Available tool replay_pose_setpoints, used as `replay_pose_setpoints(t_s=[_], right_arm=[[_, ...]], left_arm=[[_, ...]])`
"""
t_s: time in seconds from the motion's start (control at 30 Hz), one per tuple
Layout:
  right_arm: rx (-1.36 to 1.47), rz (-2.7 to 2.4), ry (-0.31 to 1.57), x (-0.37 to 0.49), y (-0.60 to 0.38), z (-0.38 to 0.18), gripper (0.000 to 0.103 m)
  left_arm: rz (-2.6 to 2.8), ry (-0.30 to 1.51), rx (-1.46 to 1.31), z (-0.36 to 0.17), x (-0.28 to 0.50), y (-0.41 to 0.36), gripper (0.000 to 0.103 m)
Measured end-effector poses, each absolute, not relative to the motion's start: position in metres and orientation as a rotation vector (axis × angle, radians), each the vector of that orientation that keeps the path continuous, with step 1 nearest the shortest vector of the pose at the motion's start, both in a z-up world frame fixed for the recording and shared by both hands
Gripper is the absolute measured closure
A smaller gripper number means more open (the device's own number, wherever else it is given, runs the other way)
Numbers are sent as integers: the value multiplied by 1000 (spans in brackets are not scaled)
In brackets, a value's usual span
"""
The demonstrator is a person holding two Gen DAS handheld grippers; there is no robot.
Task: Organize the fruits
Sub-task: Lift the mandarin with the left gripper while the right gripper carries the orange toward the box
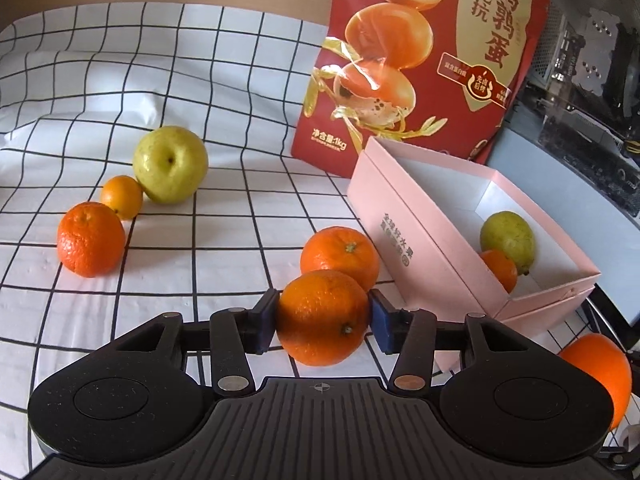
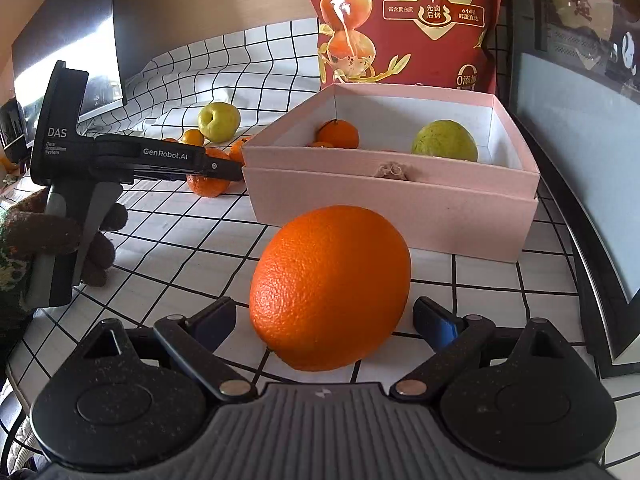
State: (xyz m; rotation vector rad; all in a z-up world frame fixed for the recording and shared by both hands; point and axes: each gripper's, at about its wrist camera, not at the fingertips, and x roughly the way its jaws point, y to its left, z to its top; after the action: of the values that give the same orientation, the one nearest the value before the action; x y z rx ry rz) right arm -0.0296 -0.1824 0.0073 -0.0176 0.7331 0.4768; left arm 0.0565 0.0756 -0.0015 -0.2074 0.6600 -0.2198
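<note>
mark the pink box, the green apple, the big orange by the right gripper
pink box (image 2: 392,204): right wrist view, front wall.
green apple (image 1: 170,164): left wrist view, middle of fruit.
big orange (image 2: 330,288): right wrist view, centre of peel.

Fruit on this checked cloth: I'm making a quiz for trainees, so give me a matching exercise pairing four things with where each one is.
Things:
1. green apple
2. mandarin
3. big orange
4. green pear

Places:
A. inside the pink box
B. between the left tongs
C. on the cloth in front of the open right tongs
D. on the cloth beside a small orange fruit, away from the box

Pairs: 1-D, 2-B, 3-C, 4-A
</note>
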Motion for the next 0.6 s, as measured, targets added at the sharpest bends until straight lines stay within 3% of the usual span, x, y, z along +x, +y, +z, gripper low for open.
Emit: replay_pose_setpoints(t_s=[0.33,0.6], right_arm=[[-7,479,732,-30,-184,7,7],[-35,474,736,-29,-181,7,7]], left_arm=[[-220,582,-141,24,-2,62,50],[-272,650,-4,19,-53,25,50]])
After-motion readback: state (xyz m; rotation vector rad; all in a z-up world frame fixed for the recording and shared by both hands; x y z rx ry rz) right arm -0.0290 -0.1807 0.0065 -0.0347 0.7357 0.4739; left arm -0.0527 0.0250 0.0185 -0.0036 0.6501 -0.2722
